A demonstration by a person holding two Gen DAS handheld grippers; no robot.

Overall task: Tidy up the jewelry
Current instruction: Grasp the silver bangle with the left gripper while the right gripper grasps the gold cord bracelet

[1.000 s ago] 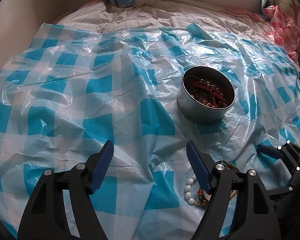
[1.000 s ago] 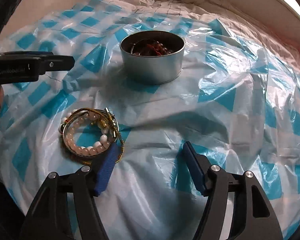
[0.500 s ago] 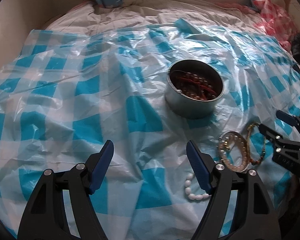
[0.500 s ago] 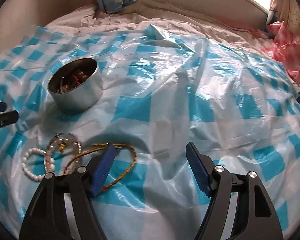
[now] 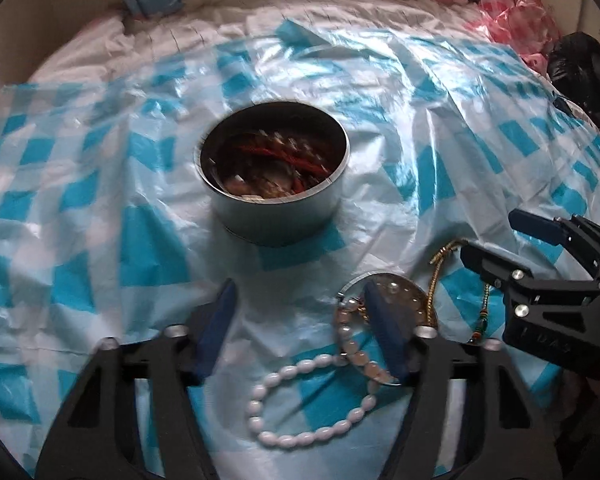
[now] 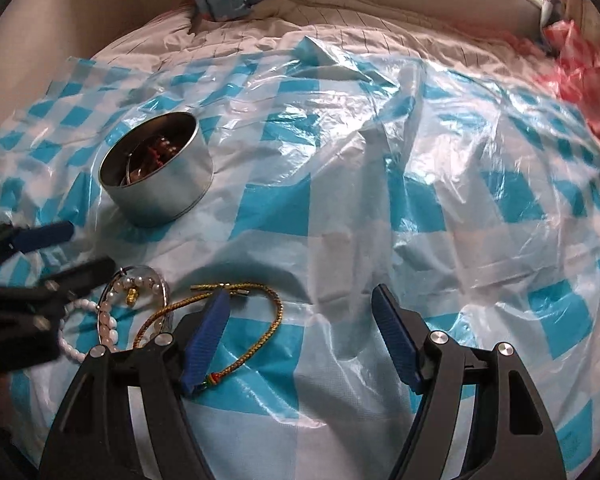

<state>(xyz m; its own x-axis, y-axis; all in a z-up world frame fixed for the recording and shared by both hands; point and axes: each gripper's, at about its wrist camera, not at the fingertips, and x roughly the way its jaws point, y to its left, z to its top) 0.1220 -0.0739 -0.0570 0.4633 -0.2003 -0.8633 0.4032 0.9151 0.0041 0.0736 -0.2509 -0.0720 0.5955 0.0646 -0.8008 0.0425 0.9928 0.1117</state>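
1. Left wrist view: the left gripper (image 5: 300, 320) gapes wide and empty over the checked plastic sheet (image 5: 100, 200); the white bead bracelet (image 5: 300, 400) lies beneath it, beside a clear, possibly glass, bangle (image 5: 404, 292). The tin (image 5: 274, 196) holds jewelry.
2. Right wrist view: the right gripper (image 6: 300, 320) is wide, empty, its left finger over the gold cord (image 6: 268, 320).

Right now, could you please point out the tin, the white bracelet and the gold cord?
tin (image 5: 276, 216): left wrist view, front wall.
white bracelet (image 5: 284, 438): left wrist view, lower beads.
gold cord (image 6: 276, 316): right wrist view, right bend.
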